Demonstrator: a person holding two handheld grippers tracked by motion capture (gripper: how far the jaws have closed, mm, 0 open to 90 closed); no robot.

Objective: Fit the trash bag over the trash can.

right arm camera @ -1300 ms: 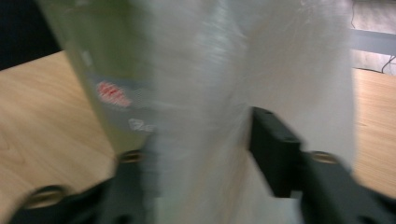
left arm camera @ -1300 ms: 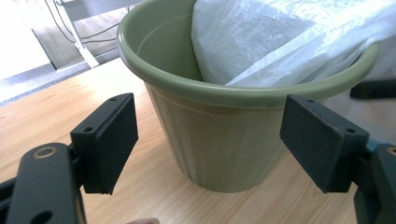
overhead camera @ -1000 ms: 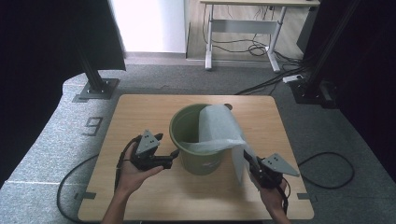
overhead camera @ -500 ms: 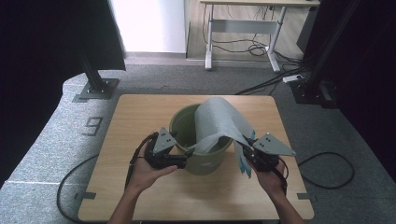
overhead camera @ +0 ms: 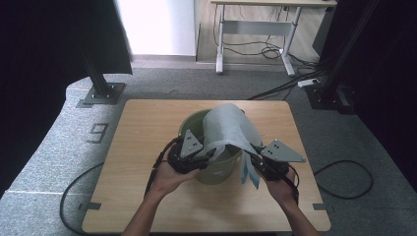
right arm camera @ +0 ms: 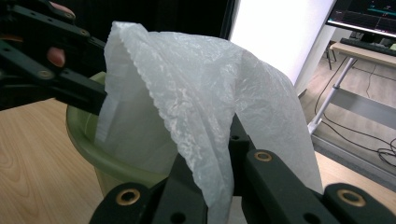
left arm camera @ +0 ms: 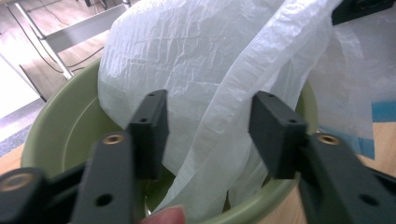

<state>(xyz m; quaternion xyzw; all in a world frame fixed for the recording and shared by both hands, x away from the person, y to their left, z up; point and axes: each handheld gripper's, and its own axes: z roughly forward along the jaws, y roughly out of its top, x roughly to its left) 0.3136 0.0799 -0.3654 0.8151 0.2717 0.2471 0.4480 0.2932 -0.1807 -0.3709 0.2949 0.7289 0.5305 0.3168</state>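
A green bucket (overhead camera: 216,167) stands mid-table (overhead camera: 147,123), a white plastic bag (overhead camera: 228,128) billowing up out of it and spilling over its near-right rim. The right gripper (overhead camera: 255,162), just right of the bucket, pinches the bag's edge. The left gripper (overhead camera: 206,156), at the bucket's near-left rim, gapes wide around a hanging fold, gripping nothing yet.

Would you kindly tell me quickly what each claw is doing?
Left claw: open, around a fold of the white bag.
Right claw: closed on the bag.
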